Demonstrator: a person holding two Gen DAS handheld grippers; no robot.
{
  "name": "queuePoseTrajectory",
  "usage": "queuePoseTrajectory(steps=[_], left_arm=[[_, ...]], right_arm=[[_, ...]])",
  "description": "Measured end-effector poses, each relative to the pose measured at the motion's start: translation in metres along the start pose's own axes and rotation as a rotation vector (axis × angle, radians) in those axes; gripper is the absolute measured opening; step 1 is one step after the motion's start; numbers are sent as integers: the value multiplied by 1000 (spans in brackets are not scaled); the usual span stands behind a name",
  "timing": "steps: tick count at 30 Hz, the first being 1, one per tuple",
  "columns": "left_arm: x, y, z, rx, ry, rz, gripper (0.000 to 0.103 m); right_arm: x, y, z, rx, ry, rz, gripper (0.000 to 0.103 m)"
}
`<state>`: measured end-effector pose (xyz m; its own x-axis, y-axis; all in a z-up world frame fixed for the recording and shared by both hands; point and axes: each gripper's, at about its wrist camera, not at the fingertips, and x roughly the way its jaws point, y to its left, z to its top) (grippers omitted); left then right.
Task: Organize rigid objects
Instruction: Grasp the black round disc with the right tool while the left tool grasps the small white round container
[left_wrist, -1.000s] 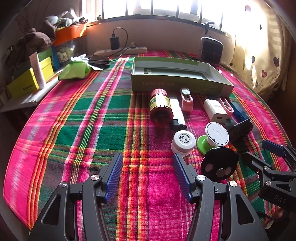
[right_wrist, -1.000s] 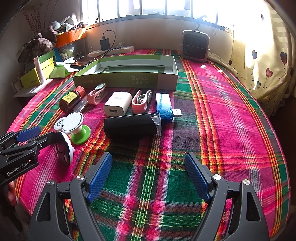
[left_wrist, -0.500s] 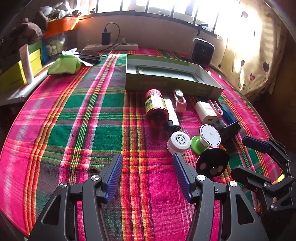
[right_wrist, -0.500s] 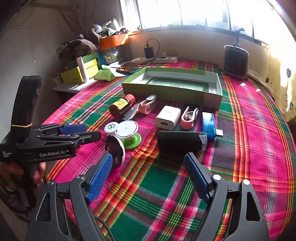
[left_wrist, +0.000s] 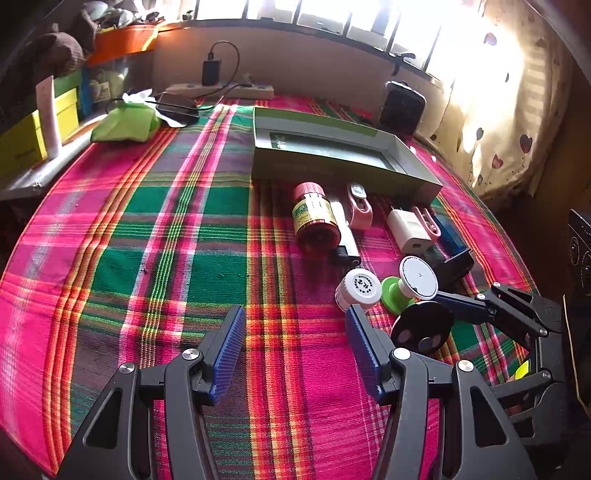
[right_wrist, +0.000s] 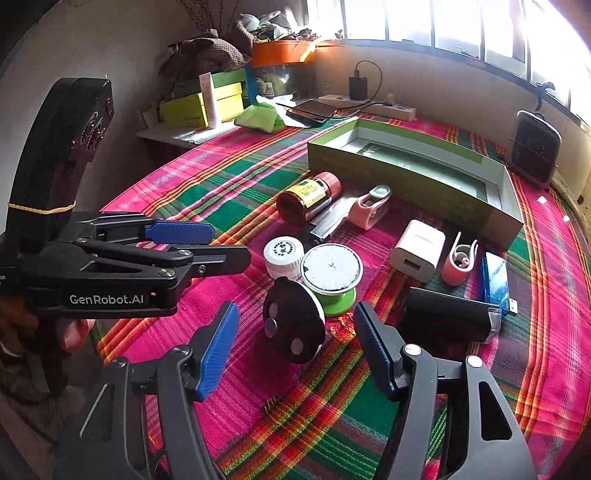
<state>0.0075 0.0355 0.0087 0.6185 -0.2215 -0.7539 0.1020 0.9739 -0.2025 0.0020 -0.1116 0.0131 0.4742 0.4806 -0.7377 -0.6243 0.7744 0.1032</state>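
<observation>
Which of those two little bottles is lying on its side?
The brown bottle with the red cap lies on its side near the green box; the small white bottle stands upright.

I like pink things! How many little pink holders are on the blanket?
2. One pink holder lies beside the brown bottle near the green box. The other pink holder lies between the white charger and the blue stick. None look hidden.

Domestic room, lived-in: plaid cloth (left_wrist: 147, 258) over the surface, heart-print curtain (left_wrist: 509, 122) at a sunlit window, power strip (right_wrist: 369, 105) with charger, cluttered side shelf (right_wrist: 177, 134).
</observation>
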Motion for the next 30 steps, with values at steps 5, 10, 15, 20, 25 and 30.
queuePoseTrajectory(steps=[5,10,15,20,25,30], left_arm=[[0,-2,2,7,2,-32,55],[-1,-6,5,21,-6,-76,55],[1,-12,8,43,-1,-105,55],[9,-21,13,83,11,-115,55],[20,-28,16,127,41,-83,55],[26,-32,19,159,35,-60,55]], right_arm=[[5,2,-1,-5,17,-20,48],[3,0,-1,5,13,-24,29],[-2,-2,-6,25,1,-18,29],[-11,-12,-13,85,-19,-34,29],[-25,-29,-17,157,-52,-82,29],[-39,-43,-16,209,-94,-126,29]])
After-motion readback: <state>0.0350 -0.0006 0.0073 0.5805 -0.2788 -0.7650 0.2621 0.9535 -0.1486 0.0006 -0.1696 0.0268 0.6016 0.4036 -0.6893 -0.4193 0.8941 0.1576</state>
